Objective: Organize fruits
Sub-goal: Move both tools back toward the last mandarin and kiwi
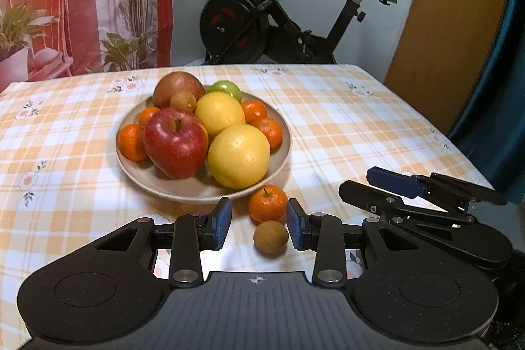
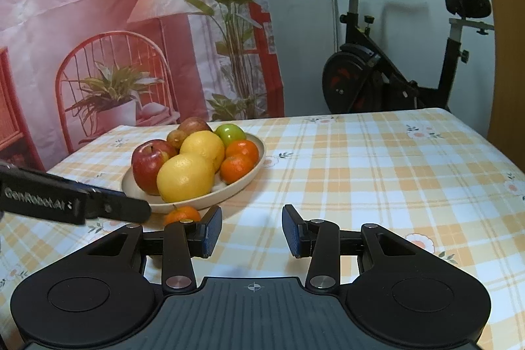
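Lying on the checked tablecloth (image 1: 344, 127) just before the fruit plate (image 1: 131, 166), a mandarin (image 1: 267, 203) and a small brown fruit (image 1: 271, 236) sit between the left gripper's (image 1: 259, 227) parted, empty jaws; the right gripper (image 2: 252, 230) hovers open, holding nothing.

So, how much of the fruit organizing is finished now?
Mostly done: the plate already holds apples, citrus and mandarins. Nothing is in hand: the left gripper and right gripper are both empty. Left: the loose mandarin and small brown fruit on the tablecloth.
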A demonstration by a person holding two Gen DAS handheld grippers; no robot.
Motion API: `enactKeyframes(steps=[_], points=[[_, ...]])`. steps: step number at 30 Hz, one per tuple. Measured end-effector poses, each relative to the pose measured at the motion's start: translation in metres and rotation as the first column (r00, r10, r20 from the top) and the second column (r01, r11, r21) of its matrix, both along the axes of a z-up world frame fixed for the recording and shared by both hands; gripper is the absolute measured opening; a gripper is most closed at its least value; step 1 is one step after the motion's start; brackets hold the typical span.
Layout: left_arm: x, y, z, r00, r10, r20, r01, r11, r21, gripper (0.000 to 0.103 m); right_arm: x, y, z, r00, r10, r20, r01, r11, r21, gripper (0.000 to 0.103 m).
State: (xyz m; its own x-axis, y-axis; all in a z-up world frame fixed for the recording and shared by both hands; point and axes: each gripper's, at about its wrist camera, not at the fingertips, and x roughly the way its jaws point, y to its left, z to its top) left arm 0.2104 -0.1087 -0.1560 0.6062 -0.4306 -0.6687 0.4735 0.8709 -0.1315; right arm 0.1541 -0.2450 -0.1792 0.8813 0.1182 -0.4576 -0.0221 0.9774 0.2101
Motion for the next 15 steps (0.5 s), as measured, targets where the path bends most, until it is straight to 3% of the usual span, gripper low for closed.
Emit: enactKeyframes(steps=[15], points=[[-0.002, -0.008, -0.013, 0.999, -0.018, -0.036, 0.018, 1.0, 0.002, 0.039, 0.001, -0.005, -0.004, 1.0, 0.01, -0.013, -0.009, 0.999, 0.049, 0.039]])
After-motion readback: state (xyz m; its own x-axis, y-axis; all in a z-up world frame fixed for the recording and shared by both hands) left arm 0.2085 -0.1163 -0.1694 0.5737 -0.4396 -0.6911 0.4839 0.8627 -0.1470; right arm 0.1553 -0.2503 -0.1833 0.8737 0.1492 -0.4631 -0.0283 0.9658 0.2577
